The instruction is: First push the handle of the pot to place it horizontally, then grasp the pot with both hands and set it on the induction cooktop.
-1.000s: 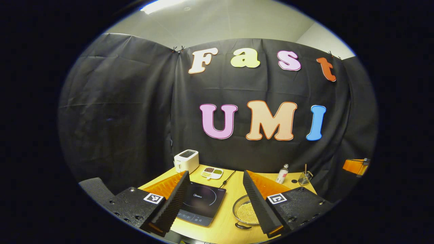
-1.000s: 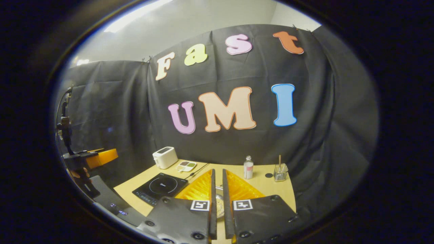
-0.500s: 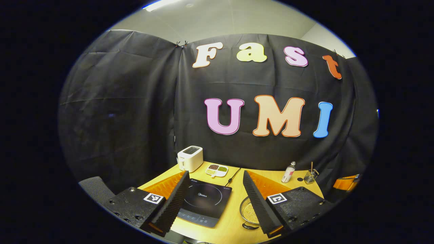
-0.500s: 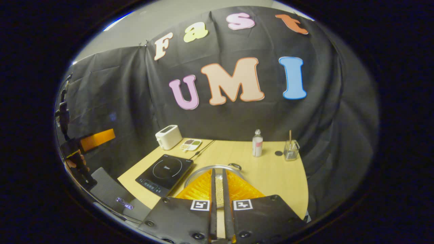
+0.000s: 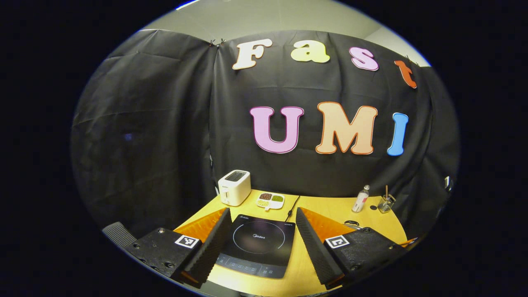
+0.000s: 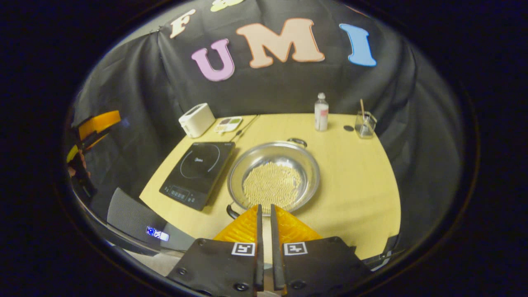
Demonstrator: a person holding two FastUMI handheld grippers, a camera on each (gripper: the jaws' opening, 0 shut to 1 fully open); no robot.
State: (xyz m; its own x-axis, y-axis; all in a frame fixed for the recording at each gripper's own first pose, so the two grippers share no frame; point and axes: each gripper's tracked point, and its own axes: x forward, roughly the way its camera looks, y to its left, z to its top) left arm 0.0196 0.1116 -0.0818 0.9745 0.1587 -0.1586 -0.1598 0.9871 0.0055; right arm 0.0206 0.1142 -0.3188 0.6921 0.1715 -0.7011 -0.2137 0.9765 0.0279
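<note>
Left gripper view: the left tool is spread wide and empty, raised over the cooktop on the surface. One toaster, one bottle, one glass.

Right gripper view: the right tool is nearly clenched on nothing, above the near rim of the pot, which sits just right of the cooktop. The pot has two handles, near and far. To do this well, I judge the closed tips should come down beside the near handle and sweep it sideways, slowly, so the pot turns rather than slides.
</note>
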